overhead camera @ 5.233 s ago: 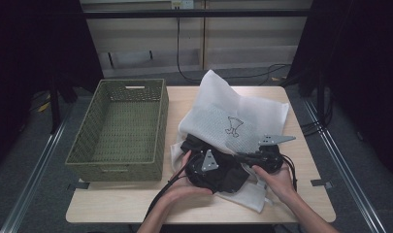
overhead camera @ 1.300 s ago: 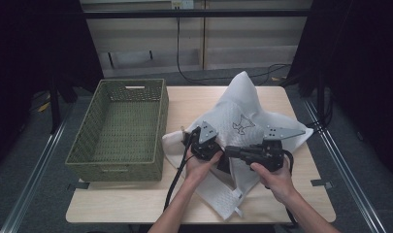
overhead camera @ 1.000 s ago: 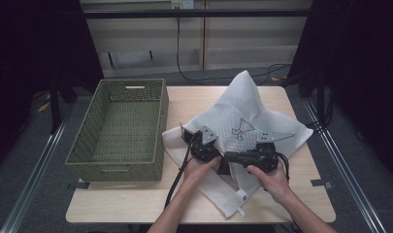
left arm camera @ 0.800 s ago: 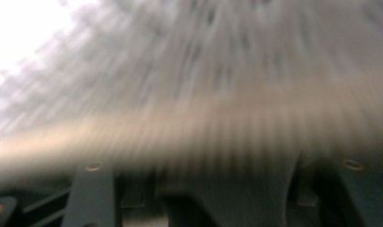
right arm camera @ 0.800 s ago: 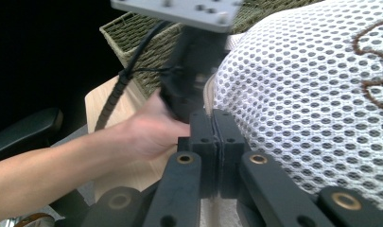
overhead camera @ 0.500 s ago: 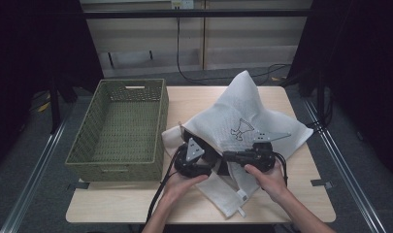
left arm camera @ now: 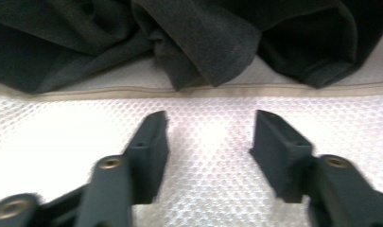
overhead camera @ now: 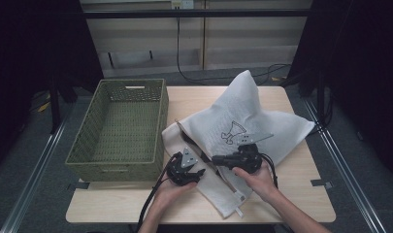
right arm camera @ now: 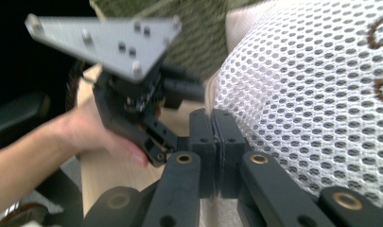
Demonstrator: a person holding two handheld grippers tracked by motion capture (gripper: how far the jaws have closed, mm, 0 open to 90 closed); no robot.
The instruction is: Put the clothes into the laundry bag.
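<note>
Our left gripper (left arm camera: 205, 142) hovers with jaws parted over the white mesh laundry bag (overhead camera: 242, 121), gripping nothing; they have just been closing. Our right gripper (right arm camera: 213, 137) pinches the bag's rim shut. The dark grey garment (left arm camera: 203, 42) lies inside the mouth, just beyond. Closing seems left; farther off stands the green woven basket (overhead camera: 116, 160).

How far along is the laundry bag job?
Done: dark clothes already lie inside the white mesh bag. In hand: the right gripper is clamped on the bag's rim; the left gripper, jaws apart and just closing, sits on the mesh below the opening. Left: the green basket beside it holds nothing.
</note>
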